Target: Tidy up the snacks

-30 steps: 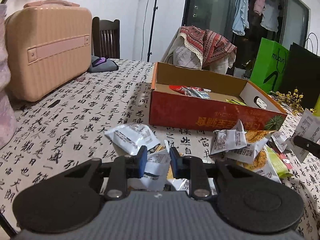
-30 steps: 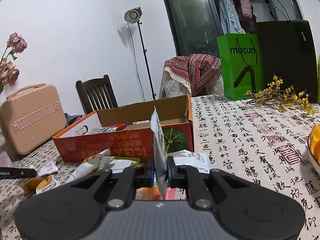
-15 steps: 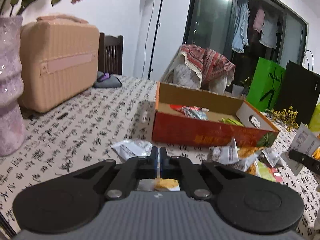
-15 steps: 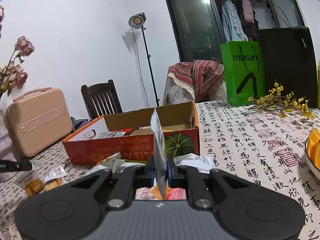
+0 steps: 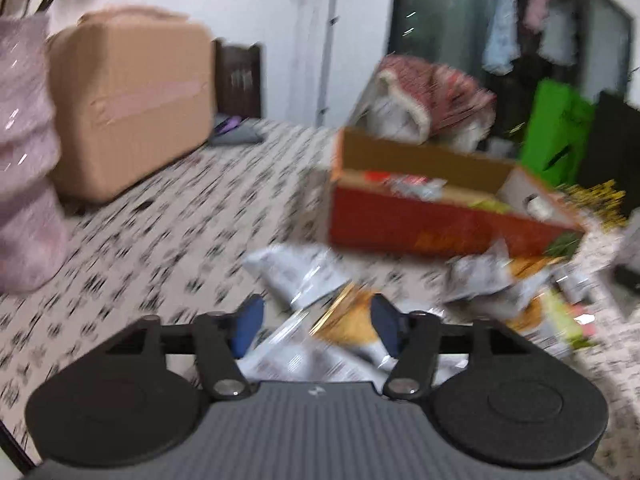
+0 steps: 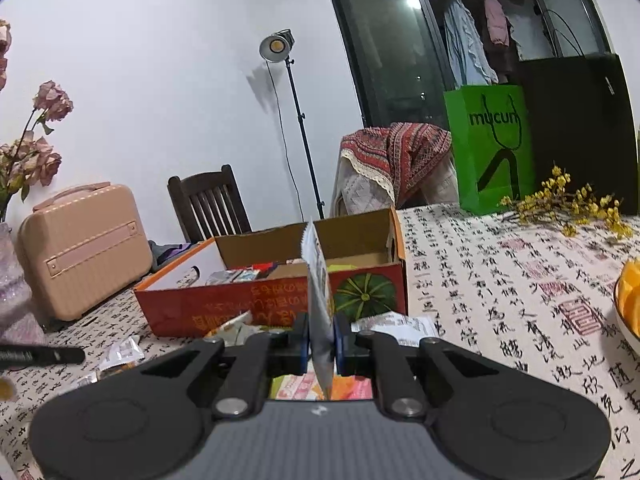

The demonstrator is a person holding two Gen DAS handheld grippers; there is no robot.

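My left gripper (image 5: 316, 326) is open, its blue pads wide apart, low over a white and orange snack packet (image 5: 344, 332) that lies between them on the table. This view is blurred. More packets (image 5: 492, 280) lie to the right, in front of a red cardboard box (image 5: 432, 224) holding a few snacks. My right gripper (image 6: 322, 342) is shut on a white snack packet (image 6: 318, 280) held upright on edge, in front of the same box (image 6: 280, 300). Loose packets (image 6: 120, 354) lie left of it.
A pink case (image 6: 84, 248) and a pink vase (image 5: 24, 152) stand at the left. A green bag (image 6: 492, 148), a black bag (image 6: 580, 128) and yellow flowers (image 6: 572, 204) are at the back right. A bowl of orange slices (image 6: 628, 300) sits at the right edge.
My left gripper was shut on a packet half a second ago; now it has opened wide and the packet lies under it. The left view has swung and blurred. The right gripper has risen slightly.
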